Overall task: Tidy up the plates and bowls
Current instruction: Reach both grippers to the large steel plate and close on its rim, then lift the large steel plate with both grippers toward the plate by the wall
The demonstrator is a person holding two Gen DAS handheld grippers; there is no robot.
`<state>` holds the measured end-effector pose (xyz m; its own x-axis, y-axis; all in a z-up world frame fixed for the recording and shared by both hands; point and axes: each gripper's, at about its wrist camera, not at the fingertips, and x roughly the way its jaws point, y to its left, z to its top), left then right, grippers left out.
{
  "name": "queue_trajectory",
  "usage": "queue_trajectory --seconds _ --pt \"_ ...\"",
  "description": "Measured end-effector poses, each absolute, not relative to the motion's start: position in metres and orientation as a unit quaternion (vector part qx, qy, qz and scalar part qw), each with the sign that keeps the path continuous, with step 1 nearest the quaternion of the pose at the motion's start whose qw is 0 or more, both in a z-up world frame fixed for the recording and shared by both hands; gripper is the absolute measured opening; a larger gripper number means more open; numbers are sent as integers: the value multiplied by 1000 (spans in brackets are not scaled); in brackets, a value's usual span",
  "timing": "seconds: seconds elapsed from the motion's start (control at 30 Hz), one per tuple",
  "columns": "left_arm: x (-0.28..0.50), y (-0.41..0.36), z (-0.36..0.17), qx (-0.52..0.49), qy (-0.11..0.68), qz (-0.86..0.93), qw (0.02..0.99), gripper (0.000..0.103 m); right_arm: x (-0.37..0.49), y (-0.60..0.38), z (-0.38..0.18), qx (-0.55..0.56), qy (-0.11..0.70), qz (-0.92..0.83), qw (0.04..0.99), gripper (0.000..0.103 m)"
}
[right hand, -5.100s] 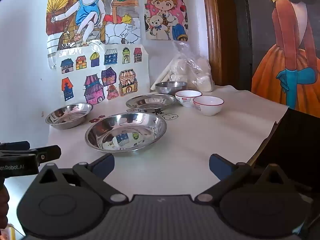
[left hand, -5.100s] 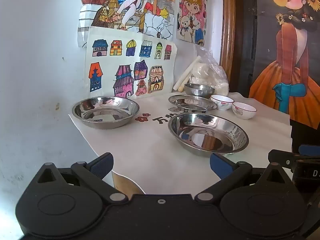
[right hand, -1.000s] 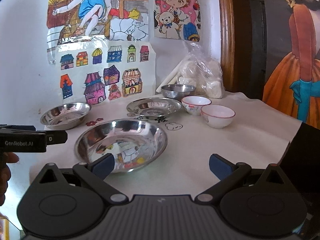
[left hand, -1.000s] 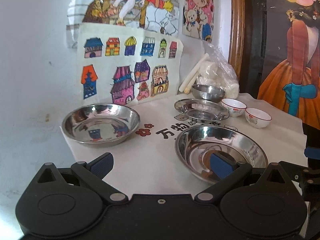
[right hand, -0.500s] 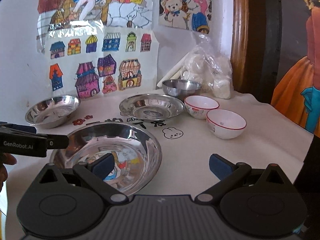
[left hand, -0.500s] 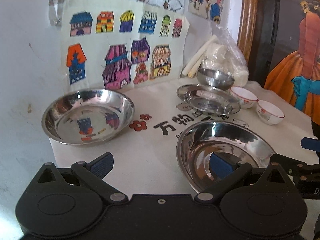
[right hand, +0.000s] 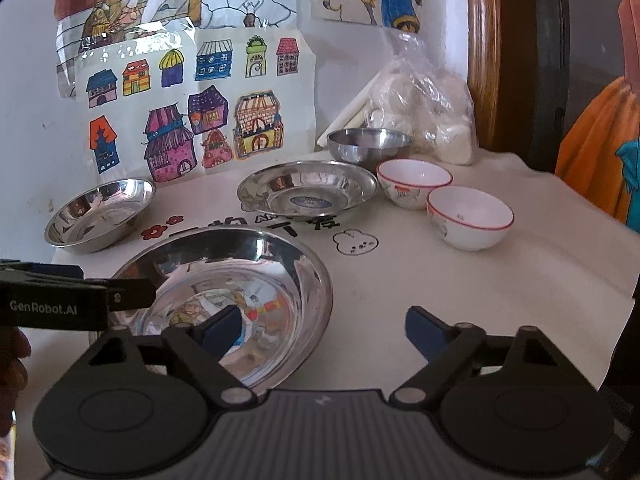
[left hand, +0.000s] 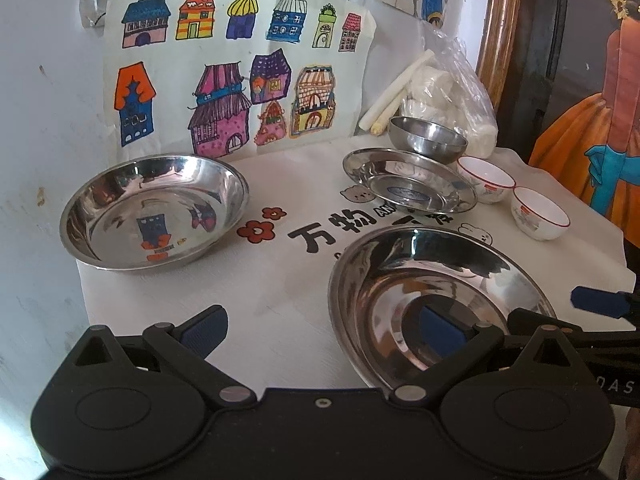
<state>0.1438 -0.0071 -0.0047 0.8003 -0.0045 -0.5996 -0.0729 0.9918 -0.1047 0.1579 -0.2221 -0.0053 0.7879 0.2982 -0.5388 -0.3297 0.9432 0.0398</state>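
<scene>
Plates and bowls lie scattered; the big steel plate [right hand: 224, 296] sits at the table's [right hand: 500, 280] near edge. The right gripper [right hand: 316, 330] straddles its rim, jaws closing; the left gripper [left hand: 320, 330] straddles the opposite rim, spread. A shallow pinch could slip off that slick rim.

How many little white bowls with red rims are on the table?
2. One white bowl sits just right of the flat steel plate, and the other white bowl is beside it, nearer the camera. None looks hidden.
</scene>
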Motion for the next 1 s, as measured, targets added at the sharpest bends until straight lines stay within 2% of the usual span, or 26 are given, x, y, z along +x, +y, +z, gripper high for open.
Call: queue_trajectory --seconds 0.1,0.17,0.33,0.4,0.5,0.57,0.63,0.77,1.0 --pt "144 -7 -5 -68 319 9 945 94 158 -223 -6 -17 292 167 941 82" --pt "144 -6 -6 -76 321 1 944 84 157 -224 -6 -9 299 171 939 75" --pt "142 -4 -6 -97 322 -9 942 75 156 -223 -5 9 314 180 932 61" --pt "142 -4 -6 -103 323 -11 941 70 156 -224 -5 17 319 180 930 59" --pt "141 -3 -6 -110 326 -15 939 54 154 -224 -5 24 324 173 930 57" --pt "142 -2 -6 -116 327 -16 938 41 153 -224 -4 26 323 167 931 47" --pt "141 -2 -6 -120 327 -18 937 37 153 -224 -3 29 323 167 931 44" --pt "142 -5 -6 -117 328 -23 937 27 151 -223 -3 36 325 170 930 32" --pt "142 -4 -1 -104 322 -13 941 17 148 -220 0 31 318 164 933 30"
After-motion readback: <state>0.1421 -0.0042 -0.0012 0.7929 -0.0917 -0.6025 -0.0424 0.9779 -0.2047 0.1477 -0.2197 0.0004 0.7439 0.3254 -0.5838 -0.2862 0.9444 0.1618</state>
